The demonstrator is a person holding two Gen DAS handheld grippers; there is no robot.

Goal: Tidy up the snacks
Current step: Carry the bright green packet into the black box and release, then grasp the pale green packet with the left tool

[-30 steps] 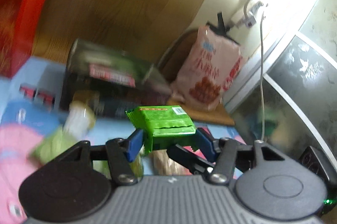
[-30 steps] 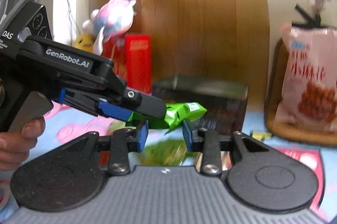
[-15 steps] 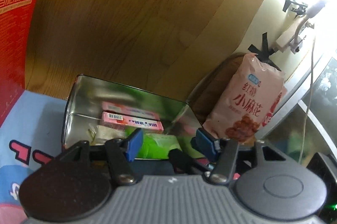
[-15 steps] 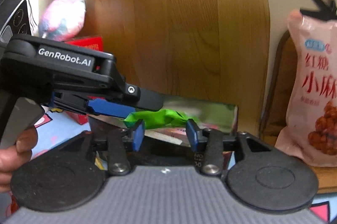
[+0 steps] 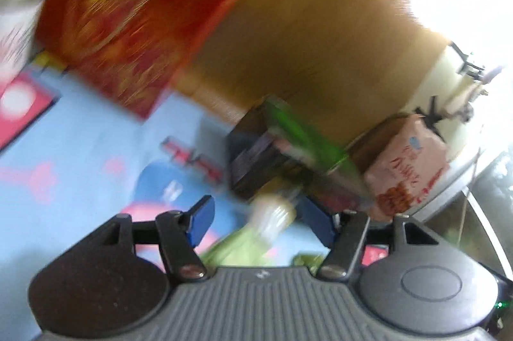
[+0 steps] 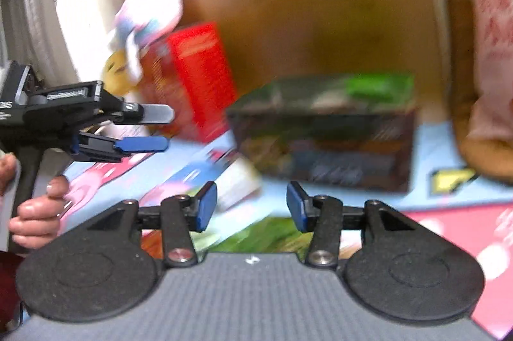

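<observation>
Blue-padded left claw point(image 5: 256, 217) opening, empty, angled down | right claw point(image 6: 251, 206) opening, empty, angled down

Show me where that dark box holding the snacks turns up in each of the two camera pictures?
Left wrist view: the dark box sits right of centre, tilted and blurred.
Right wrist view: the dark box sits centre-right, level, beyond the fingers.
Shared landmark: the red carton, left of the box in both.
</observation>
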